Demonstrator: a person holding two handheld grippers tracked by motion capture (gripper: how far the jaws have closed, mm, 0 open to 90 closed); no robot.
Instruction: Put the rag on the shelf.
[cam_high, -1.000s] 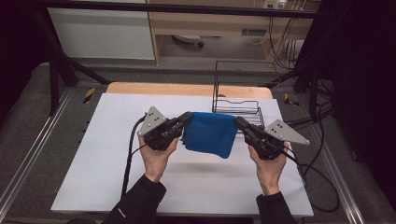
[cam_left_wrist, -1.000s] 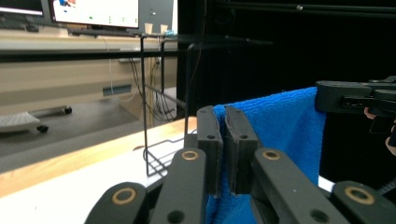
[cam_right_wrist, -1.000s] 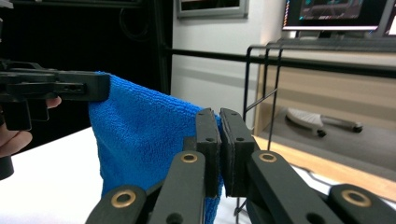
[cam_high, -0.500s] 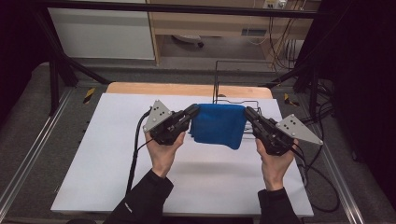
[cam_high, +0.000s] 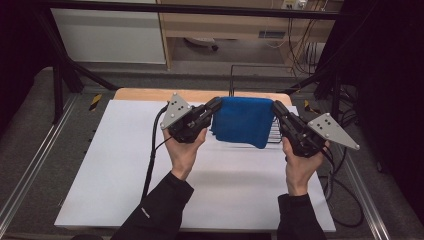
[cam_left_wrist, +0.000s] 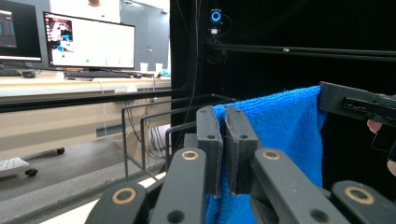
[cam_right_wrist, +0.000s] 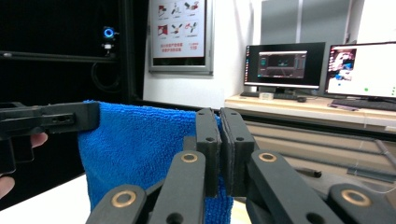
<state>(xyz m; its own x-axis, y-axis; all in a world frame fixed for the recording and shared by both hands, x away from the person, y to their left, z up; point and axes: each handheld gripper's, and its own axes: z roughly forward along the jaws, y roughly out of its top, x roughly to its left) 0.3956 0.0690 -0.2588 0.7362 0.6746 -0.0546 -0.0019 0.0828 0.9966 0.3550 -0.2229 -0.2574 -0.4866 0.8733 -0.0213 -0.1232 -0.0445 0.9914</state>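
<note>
The white table (cam_high: 125, 190) carries a black wire rack (cam_high: 252, 75) at its far edge, right of centre. Above the table, just in front of the rack, hangs the blue towel (cam_high: 242, 122), stretched by its top corners. The left gripper (cam_high: 216, 104) is clamped on the towel's left top corner, the right gripper (cam_high: 276, 106) on the right one. The step in hand looks like carrying the towel to drape it over the rack; the next move calls for lifting its top edge clear of the rack's upper wire. Since a second ago the towel has risen and spread wider, nearer the rack.
</note>
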